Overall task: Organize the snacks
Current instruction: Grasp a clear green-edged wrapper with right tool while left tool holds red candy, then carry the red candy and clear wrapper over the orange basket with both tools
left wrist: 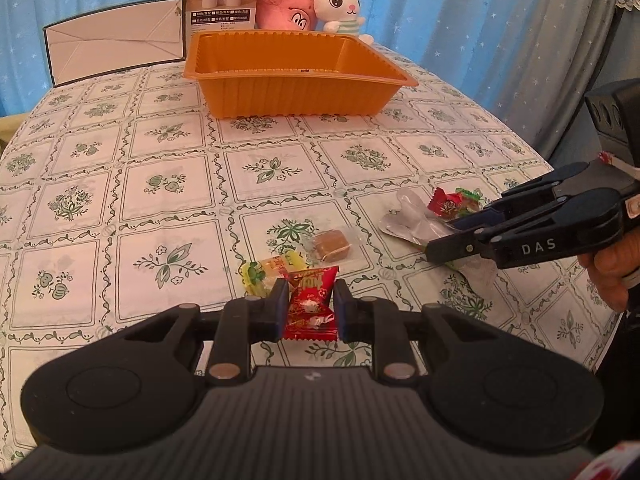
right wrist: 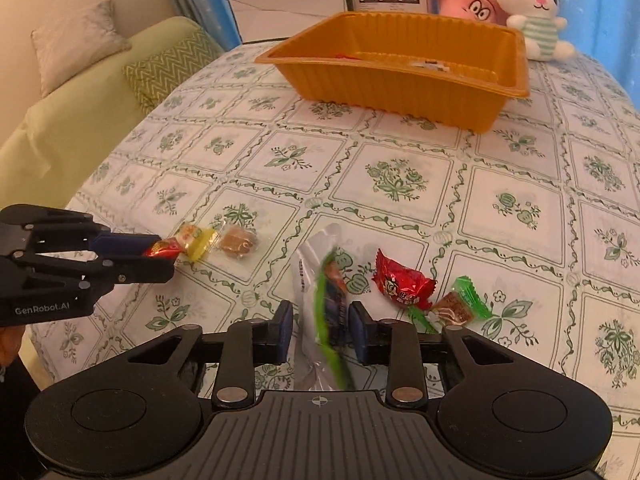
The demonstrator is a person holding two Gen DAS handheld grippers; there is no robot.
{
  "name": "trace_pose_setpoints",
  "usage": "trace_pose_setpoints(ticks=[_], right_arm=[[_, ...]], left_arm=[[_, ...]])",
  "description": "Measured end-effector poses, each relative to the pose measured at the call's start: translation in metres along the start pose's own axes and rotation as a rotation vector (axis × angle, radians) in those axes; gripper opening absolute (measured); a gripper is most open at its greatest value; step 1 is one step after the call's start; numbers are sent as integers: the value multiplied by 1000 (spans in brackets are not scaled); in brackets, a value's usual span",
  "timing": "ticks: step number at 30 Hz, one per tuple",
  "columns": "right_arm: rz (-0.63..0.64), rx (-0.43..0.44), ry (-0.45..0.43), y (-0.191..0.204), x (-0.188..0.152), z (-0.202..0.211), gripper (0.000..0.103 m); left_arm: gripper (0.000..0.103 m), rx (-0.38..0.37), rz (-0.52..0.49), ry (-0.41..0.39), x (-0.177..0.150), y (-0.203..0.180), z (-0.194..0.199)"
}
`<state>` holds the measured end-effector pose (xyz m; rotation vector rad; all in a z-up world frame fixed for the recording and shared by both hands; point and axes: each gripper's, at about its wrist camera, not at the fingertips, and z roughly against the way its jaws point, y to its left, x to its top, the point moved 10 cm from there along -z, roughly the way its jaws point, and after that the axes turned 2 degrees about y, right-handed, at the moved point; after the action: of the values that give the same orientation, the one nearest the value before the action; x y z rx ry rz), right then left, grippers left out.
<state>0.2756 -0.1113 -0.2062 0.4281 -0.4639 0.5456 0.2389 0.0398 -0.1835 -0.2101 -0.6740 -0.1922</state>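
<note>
Pick-up step, both hands loading candy for the orange tray (left wrist: 296, 92)

Left gripper (left wrist: 308, 310): fingers clamped on a red foil sweet (left wrist: 310, 304), crinkly wrapper pinched between the blue pads, low over the tablecloth near the front edge. Just past it lie a yellow-green wrapped sweet (left wrist: 266, 274) and a brown cube in clear film (left wrist: 332, 244), both flat on the cloth, close together

Right gripper (right wrist: 320, 324): jaws narrow around a long clear packet with a green stripe (right wrist: 328, 312). One pad looks against the film; whether the other presses it I cannot tell. Packet blurred, thin, floppy, glossy plastic, likely to slide or fold. To its right a red twisted-end candy (right wrist: 400, 282) and a green-wrapped brown bar (right wrist: 460, 304), touching or nearly so, lying on the cloth

Tray: rigid ribbed plastic, rectangular, wide lip, well back on the table, well apart from both grippers. A few small items show inside in the right wrist view, too small to name

Tablecloth (left wrist: 120, 184): smooth vinyl look, green floral squares

Next move, as I judge it: firm up the right grip, lift both clear, carry forward over the tray rim, release. Risk: packet slipping out of a one-sided pinch
</note>
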Motion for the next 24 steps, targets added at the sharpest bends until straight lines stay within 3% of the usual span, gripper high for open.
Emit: trace_pose_setpoints(ticks=[9, 17, 24], right_arm=[[107, -77, -37, 17, -6, -1, 23], [172, -140, -173, 30, 6, 20, 23], [116, -157, -238, 22, 18, 33, 23]], left_arm=[[21, 13, -6, -20, 8, -9, 5], [21, 26, 28, -56, 24, -11, 6], [21, 34, 51, -81, 37, -15, 5]])
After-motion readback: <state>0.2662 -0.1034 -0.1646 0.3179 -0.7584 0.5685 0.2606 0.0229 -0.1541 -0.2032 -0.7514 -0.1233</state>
